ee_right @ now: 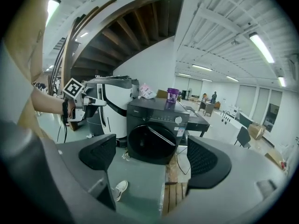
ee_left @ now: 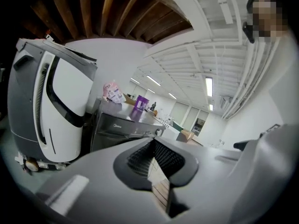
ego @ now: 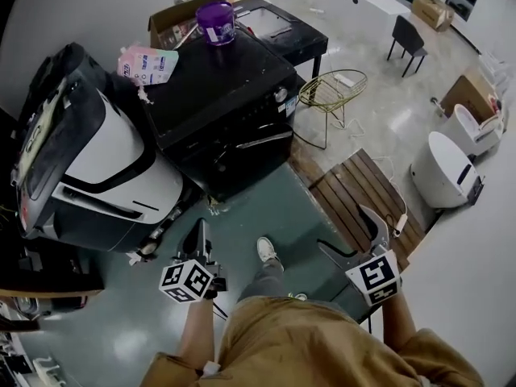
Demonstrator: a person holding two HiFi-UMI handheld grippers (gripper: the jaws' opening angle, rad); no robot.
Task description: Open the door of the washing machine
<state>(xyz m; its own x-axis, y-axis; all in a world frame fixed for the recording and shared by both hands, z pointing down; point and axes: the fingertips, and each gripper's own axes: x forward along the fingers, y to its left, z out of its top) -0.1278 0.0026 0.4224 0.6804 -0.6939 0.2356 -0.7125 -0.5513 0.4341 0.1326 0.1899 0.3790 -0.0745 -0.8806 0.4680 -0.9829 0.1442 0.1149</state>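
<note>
Right gripper (ee_right: pixel 152 157) fingers wide open, empty; I see the washing machine door (ee_right: pixel 145 147) dead ahead, well apart, its handle (ee_right: pixel 161 135) slanting. Left gripper (ee_left: pixel 154 161) fingers closed, side-on.

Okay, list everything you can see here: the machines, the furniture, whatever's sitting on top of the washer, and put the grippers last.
washing machine: one, black, centre, door shut
tub: one, purple, on top of the washing machine
packet: one, pink and pale, on the washing machine's top, left corner
large machine: one, white and grey, left of the washing machine
table: one, black, behind the washing machine
wire chair: one, gold, right of the washing machine
slatted board: one, brown wood, lying low at right
chair: one, black, far back right
shoe: one, white, between the grippers
left gripper: one, grey, fingers together, empty
right gripper: one, grey, fingers apart, nothing between
</note>
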